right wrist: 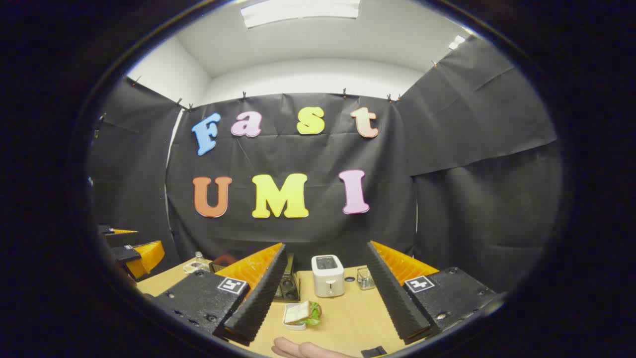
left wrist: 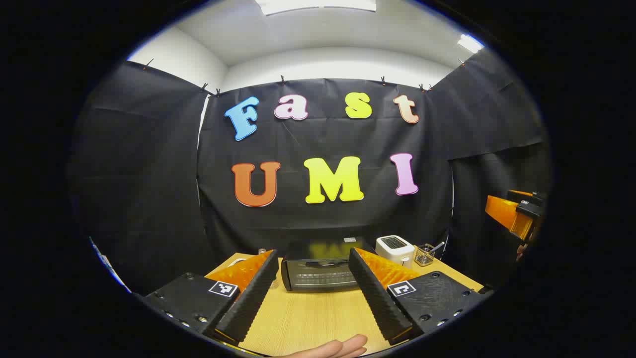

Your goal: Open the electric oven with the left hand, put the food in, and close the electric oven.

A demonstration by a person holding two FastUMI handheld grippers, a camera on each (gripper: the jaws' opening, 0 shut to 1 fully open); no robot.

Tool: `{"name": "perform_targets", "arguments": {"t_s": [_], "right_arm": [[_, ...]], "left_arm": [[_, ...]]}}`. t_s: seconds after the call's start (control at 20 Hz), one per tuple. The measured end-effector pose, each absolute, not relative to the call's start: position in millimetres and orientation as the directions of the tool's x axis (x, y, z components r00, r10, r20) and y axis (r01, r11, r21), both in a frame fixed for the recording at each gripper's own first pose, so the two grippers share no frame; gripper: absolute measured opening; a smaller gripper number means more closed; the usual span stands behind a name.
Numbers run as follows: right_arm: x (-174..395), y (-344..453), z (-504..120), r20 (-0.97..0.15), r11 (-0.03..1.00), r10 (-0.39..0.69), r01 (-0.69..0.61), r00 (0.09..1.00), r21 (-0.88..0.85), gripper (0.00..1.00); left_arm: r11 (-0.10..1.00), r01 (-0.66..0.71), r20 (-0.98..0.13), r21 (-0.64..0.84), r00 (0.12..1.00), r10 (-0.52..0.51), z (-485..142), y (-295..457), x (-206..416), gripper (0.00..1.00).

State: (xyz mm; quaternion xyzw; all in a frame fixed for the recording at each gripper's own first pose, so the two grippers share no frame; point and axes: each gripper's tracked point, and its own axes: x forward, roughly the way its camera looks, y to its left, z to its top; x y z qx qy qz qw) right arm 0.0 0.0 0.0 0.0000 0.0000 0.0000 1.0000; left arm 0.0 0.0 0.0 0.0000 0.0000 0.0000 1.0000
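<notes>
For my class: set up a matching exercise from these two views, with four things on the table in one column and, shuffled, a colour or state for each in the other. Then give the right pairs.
Things
1. electric oven
2. toaster
3. sandwich
4. left gripper

Colour or state
A. white, slot on top
B. lying in a small white tray
C. black, door closed
D. jaws wide apart, holding nothing

Pairs: 1-C, 2-A, 3-B, 4-D

Both the left tongs and the right tongs are held level, fingers spread wide, gripping nothing.
</notes>
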Motion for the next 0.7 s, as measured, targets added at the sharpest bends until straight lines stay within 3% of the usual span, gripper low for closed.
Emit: {"name": "perform_targets", "arguments": {"t_s": [0.05, 0.1, 0.15, 0.35, 0.4, 0.45, 0.5, 0.55, 0.6, 0.65, 0.7], "right_arm": [[-1, -2, 0, 0.002, 1.000, -0.003, 0.003, 1.000, -0.005, 0.90], [-1, -5, 0, 0.002, 1.000, -0.003, 0.003, 1.000, -0.009, 0.90], [-2, -5, -1, -0.002, 1.000, -0.002, 0.002, 1.000, -0.011, 1.00], [-3, -12, -2, -0.002, 1.000, 0.001, -0.001, 1.000, -0.009, 1.00], [-3, -12, -2, -0.002, 1.000, 0.004, -0.005, 1.000, -0.006, 0.90], [-3, -11, -5, -0.006, 1.000, 0.011, -0.011, 1.000, -0.001, 1.00], [-4, -10, -6, -0.011, 1.000, 0.018, -0.018, 1.000, 0.001, 1.00], [-6, -13, -5, -0.006, 1.000, 0.014, -0.014, 1.000, -0.002, 0.90], [-8, -13, -3, -0.002, 1.000, 0.020, -0.020, 1.000, -0.005, 1.00], [-9, -9, -4, 0.000, 1.000, 0.031, -0.031, 1.000, -0.004, 0.90], [-10, -7, -3, 0.005, 0.999, 0.037, -0.037, 0.999, -0.003, 0.90]], "left_arm": [[1.000, -0.001, 0.004, 0.001, 1.000, 0.001, 1, 0, -1, 0.94], [1.000, 0.000, 0.009, 0.003, 1.000, 0.000, 2, -1, -3, 0.94], [1.000, 0.002, 0.011, 0.002, 1.000, -0.002, 2, -3, -3, 0.94], [1.000, 0.006, 0.019, -0.003, 1.000, -0.006, 5, -8, -3, 0.94], [1.000, 0.007, 0.014, -0.002, 1.000, -0.007, 2, -9, -3, 0.94], [1.000, -0.005, 0.016, -0.003, 1.000, 0.005, 3, -8, -3, 0.94], [1.000, -0.027, 0.026, -0.005, 0.999, 0.027, 6, -3, -3, 0.94], [0.999, -0.049, 0.037, -0.003, 0.998, 0.049, 8, 1, -3, 0.95], [0.998, -0.059, 0.044, -0.003, 0.997, 0.059, 8, 3, 0, 0.95], [0.998, -0.055, 0.040, -0.009, 0.998, 0.056, 7, 1, 1, 0.94], [0.999, -0.044, 0.036, -0.018, 0.998, 0.045, 4, -3, 2, 0.94]]}}
